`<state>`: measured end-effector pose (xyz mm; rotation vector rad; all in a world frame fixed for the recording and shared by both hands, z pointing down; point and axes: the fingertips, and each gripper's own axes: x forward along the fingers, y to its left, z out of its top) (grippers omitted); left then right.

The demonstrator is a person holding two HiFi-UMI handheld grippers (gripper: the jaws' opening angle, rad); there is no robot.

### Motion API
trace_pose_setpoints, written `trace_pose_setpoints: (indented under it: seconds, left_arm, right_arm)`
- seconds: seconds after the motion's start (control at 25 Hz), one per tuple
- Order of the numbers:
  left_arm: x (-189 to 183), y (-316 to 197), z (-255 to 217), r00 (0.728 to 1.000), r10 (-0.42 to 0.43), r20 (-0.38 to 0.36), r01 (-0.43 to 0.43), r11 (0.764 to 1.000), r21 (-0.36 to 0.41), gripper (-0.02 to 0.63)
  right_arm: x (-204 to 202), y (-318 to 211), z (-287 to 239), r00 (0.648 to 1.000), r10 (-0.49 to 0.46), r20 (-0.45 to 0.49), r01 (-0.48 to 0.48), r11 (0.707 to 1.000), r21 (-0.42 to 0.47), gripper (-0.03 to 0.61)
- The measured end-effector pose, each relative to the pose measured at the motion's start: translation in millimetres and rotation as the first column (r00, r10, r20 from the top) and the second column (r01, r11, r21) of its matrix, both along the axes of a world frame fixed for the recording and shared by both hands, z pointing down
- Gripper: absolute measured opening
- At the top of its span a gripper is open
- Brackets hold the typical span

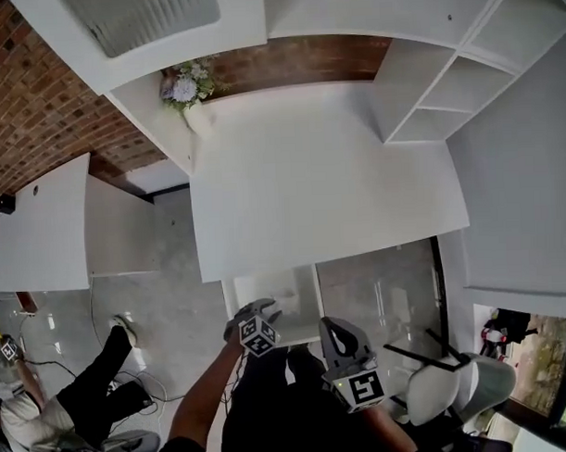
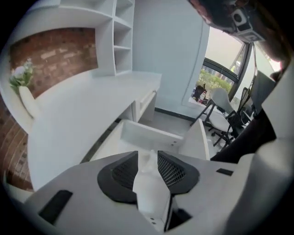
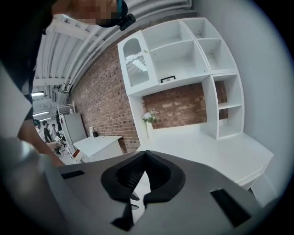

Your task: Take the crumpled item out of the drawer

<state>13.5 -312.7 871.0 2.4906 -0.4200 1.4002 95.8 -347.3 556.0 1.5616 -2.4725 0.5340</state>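
Observation:
The white drawer [image 1: 304,277] stands pulled out under the desk's front edge, and its far wall [image 2: 151,133] also shows in the left gripper view. My left gripper [image 1: 254,312] points steeply down over the drawer's near end. Its jaws stand apart, and a pale crumpled item [image 2: 149,160] shows in the gap between the black pads [image 2: 172,170]. Whether the pads touch it I cannot tell. In the head view the gripper hides the item. My right gripper [image 1: 335,328] hangs to the right of the drawer, nearly level, facing the desk. Its tips [image 3: 145,156] meet on nothing.
The white desk [image 1: 327,172] carries a vase of flowers [image 1: 190,85] at its back left, with open shelves [image 1: 436,95] at its right. A white chair [image 1: 455,386] stands close at my right. A person sits on the floor [image 1: 49,414] near a second desk [image 1: 42,224].

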Motion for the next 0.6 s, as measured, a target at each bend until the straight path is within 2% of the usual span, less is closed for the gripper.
trace_pose_setpoints:
  seconds: [0.2,0.4,0.6]
  left_arm:
    - [1,-7,84,0.996,0.054,0.077,-0.042,0.987,-0.153,0.165]
    - [0,-2,139,0.983,0.111,0.143,-0.077,0.972,-0.223,0.170]
    - [-6,-1,170,0.983,0.060,0.175,-0.011,0.963,-0.270,0.178]
  right_arm:
    - [-8,-28,27,1.000,0.017,0.020,-0.016,0.998,-0.058,0.014]
    - [-4,-36,50,0.999,0.027,0.017,-0.025,0.994,-0.108,0.014]
    - [3,-36,70,1.000,0.029,-0.005,-0.029,0.987,-0.156,0.014]
